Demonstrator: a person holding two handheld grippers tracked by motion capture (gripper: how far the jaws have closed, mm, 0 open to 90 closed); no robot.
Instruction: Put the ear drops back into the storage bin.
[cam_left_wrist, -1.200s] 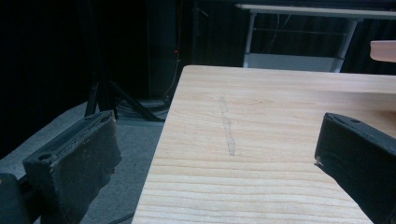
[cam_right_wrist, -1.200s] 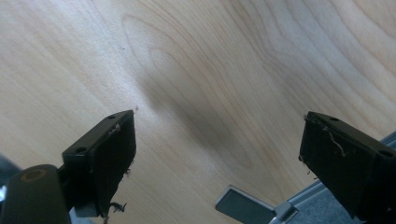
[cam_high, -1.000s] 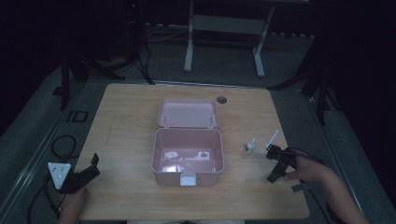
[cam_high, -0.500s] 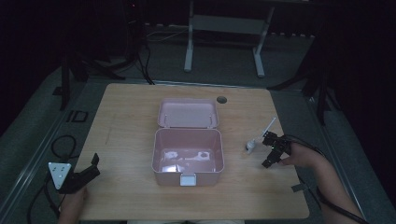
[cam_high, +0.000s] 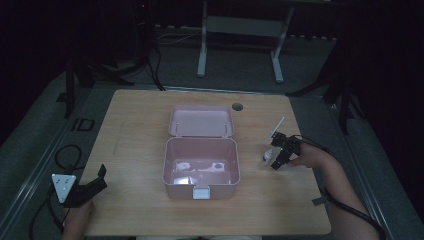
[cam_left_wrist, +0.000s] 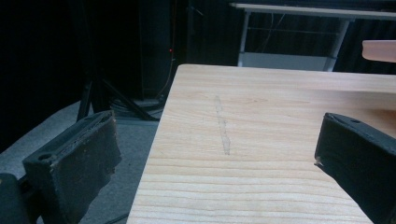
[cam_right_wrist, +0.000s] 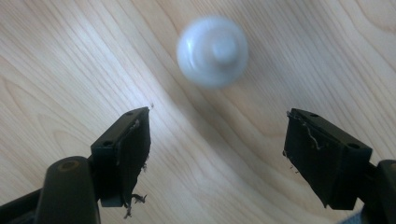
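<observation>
1. Pink box (cam_high: 201, 169) near the middle of the wooden tabletop (cam_high: 140, 125), open, lid (cam_high: 201, 121) folded back flat on the far side, white latch (cam_high: 201, 192) on the near wall.
2. Inside the pink box, pale glossy patches on the floor; too dim to tell what they are.
3. Right of the pink box, right hand-held gripper (cam_high: 274, 159) held low over the tabletop, pointing steeply down, jaws spread wide with nothing between them.
4. Just beside that gripper, on its box-ward side, small white round object (cam_high: 269, 155) on the tabletop; in the right gripper view the same object (cam_right_wrist: 212, 51) seen from above, blurred, round with a smaller raised centre, lying just beyond the open jaw tips and not touching either.
5. Thin white stick-like item (cam_high: 276, 128) slanting away from the right hand-held gripper on the side farther from the person; exact nature unclear.
6. Left of the pink box and well apart from it, left hand-held gripper (cam_high: 97, 181) at the near left corner of the tabletop, grey three-cornered plate (cam_high: 63, 184) on top, jaws apart and empty.
7. In the left gripper view, bare wood grain (cam_left_wrist: 261, 140) between the two parted jaws, with a faint grey streak (cam_left_wrist: 222, 125) on the surface and the tabletop edge at left.
8. Dark round hole (cam_high: 237, 106) in the tabletop, beyond the pink box and just right of the lid.
</observation>
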